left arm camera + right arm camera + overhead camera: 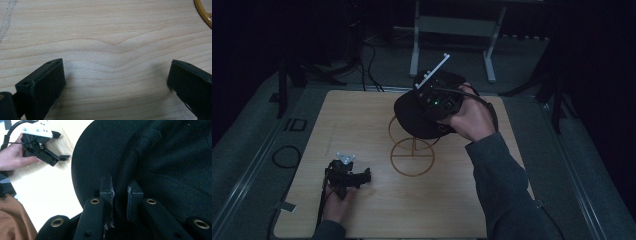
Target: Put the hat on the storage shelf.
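From the high view I see my right tongs gripping a black cap and carrying it over the gold wire stand near the middle of the tabletop. The cap sits over the stand's upper ring, with the brim pointing toward my left and slightly toward me, while the right hand reaches in from the cap's right side. I cannot tell whether the cap already rests on the ring or hangs just above it. The left tongs lie low on the tabletop near my edge, well apart from the stand, so the right hand is clearly the nearer one.

In the left gripper view the left tongs are spread wide with nothing between them, hovering close over bare wood grain. A curve of the stand's base ring shows at the upper right, so the stand lies ahead and to the right of them.

In the right gripper view the right tongs are clenched on a ridge of the cap's fabric, where the crown meets the brim. The brim spreads away to the left. Farther off, the left hand holds its own tongs on the tabletop. I judge the next move is lowering straight down onto the stand.
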A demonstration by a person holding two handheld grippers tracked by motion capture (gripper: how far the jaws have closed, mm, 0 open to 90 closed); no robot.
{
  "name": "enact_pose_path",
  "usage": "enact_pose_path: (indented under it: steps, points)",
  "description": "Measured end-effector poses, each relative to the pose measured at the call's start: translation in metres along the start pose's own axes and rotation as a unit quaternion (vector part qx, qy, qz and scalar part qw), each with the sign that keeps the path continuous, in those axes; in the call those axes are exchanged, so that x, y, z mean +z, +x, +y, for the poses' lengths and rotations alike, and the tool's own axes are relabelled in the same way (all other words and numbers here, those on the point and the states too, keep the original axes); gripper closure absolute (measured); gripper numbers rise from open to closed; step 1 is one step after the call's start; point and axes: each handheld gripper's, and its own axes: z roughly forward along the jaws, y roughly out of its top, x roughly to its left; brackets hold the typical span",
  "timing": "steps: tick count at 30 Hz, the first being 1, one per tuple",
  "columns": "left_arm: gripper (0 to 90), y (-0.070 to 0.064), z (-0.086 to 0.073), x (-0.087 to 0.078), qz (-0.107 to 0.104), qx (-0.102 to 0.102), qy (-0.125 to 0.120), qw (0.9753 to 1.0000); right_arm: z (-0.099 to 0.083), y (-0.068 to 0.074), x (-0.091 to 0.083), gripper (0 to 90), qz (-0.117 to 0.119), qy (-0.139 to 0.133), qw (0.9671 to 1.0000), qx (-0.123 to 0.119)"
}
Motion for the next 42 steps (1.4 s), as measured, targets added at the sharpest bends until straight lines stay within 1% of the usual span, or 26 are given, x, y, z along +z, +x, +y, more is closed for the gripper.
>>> enact_pose_path:
  steps: [10,19,23,31,42]
  points:
    - [1.2,0.000,0.000,0.000,0.000,0.001,0.001,1.0000,0.010,0.010,0.003,79.6,0.005,0.007,0.9998,-0.020]
    - [1.2,0.000,0.000,0.000,0.000,0.001,0.001,1.0000,0.016,0.017,0.007,79.6,0.009,0.013,0.9994,-0.031]
    - [1.2,0.000,0.000,0.000,0.000,0.000,0.000,1.0000,0.020,0.022,0.010,79.4,0.014,0.017,0.9990,-0.040]
    - [1.2,0.000,0.000,0.000,0.000,0.000,0.001,1.0000,0.025,0.029,0.017,79.1,0.025,0.023,0.9983,-0.048]
    - [1.2,0.000,0.000,0.000,0.000,0.000,0.000,1.0000,0.030,0.036,0.023,79.0,0.026,0.033,0.9974,-0.058]
